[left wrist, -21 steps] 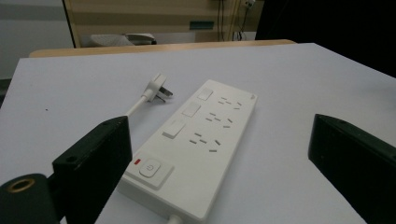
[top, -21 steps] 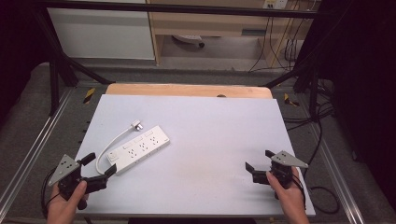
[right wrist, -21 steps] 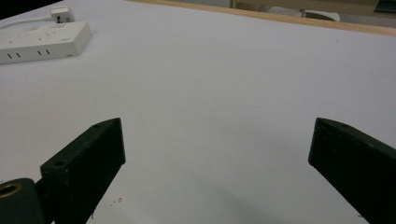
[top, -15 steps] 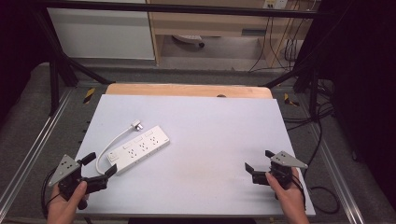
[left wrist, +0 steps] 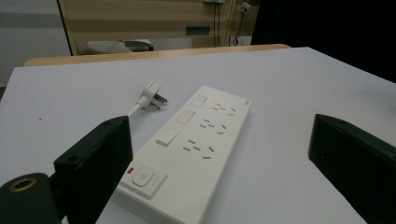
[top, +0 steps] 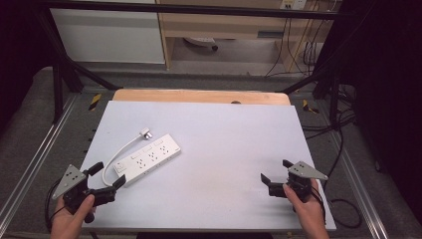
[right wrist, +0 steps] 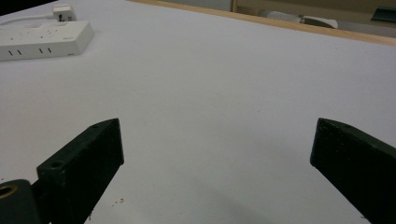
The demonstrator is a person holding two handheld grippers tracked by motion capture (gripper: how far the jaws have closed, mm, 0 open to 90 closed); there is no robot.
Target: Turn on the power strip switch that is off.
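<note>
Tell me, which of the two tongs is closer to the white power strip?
The left tongs. They are open right at the switch end of the power strip, while the right tongs, also open, sit far across the table.

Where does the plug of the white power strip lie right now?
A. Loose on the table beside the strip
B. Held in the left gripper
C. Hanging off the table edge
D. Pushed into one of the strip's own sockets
A: the plug lies flat on the table next to the power strip, pins bare, while the left gripper stands open and apart from it.
</note>
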